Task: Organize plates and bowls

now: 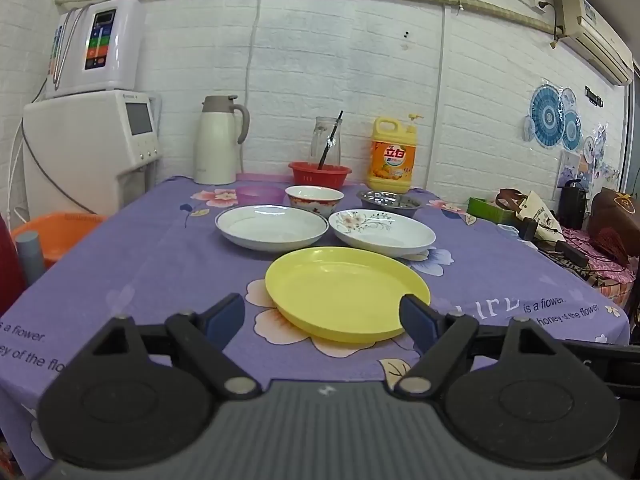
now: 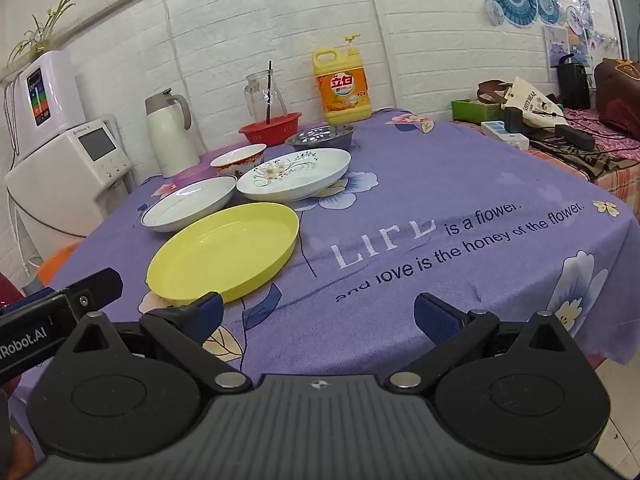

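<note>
A yellow plate [image 1: 346, 290] [image 2: 224, 254] lies nearest on the purple flowered tablecloth [image 1: 140, 264] [image 2: 440, 184]. Behind it sit a plain white plate [image 1: 272, 226] [image 2: 188, 204] and a flower-patterned white plate [image 1: 382, 232] [image 2: 294, 174]. Further back are a red-and-white bowl [image 1: 314, 197] [image 2: 238, 159], a steel bowl [image 1: 388, 202] [image 2: 320, 136] and a purple bowl [image 1: 259, 193]. My left gripper [image 1: 322, 316] is open just before the yellow plate's near rim, holding nothing. My right gripper [image 2: 318, 312] is open over bare cloth, right of the yellow plate.
At the table's back stand a white thermos jug [image 1: 216, 144] [image 2: 170, 134], a red basket [image 1: 319, 172] [image 2: 270, 126], a glass jar [image 1: 326, 140] and a yellow detergent bottle [image 1: 394, 156] [image 2: 344, 82]. A cluttered side table [image 1: 560, 232] [image 2: 560, 132] adjoins on the right. A water dispenser [image 1: 88, 148] stands left.
</note>
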A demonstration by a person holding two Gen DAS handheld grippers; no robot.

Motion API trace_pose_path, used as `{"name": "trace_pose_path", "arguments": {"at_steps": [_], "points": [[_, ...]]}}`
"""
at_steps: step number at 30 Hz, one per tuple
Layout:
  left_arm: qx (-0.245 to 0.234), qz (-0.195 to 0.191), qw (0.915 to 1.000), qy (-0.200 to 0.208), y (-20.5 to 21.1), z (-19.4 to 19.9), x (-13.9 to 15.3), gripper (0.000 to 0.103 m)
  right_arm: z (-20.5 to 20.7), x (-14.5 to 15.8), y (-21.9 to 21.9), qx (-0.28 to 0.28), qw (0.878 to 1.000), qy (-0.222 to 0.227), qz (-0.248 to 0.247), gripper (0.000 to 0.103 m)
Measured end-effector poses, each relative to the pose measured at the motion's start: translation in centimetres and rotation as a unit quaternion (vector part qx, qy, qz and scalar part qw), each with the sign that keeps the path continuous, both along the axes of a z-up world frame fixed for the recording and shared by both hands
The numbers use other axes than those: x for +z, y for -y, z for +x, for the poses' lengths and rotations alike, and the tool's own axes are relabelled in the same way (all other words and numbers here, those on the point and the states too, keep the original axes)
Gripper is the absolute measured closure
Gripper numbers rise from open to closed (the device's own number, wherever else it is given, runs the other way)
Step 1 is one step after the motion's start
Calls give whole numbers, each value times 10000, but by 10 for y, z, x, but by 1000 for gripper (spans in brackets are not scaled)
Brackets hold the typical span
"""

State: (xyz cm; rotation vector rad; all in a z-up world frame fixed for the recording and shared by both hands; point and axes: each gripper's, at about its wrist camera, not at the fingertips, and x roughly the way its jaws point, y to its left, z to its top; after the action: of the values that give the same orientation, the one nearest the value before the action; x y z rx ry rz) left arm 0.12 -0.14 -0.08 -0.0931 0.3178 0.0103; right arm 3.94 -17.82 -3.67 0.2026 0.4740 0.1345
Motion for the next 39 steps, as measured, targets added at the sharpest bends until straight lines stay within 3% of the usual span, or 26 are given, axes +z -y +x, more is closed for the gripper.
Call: {"name": "trace_pose_path", "arguments": {"at_steps": [39], "points": [[-189,-10,9998,33,0,-1,-1,21,3,-4,-3,47,10000,-72,-20,0]]}}
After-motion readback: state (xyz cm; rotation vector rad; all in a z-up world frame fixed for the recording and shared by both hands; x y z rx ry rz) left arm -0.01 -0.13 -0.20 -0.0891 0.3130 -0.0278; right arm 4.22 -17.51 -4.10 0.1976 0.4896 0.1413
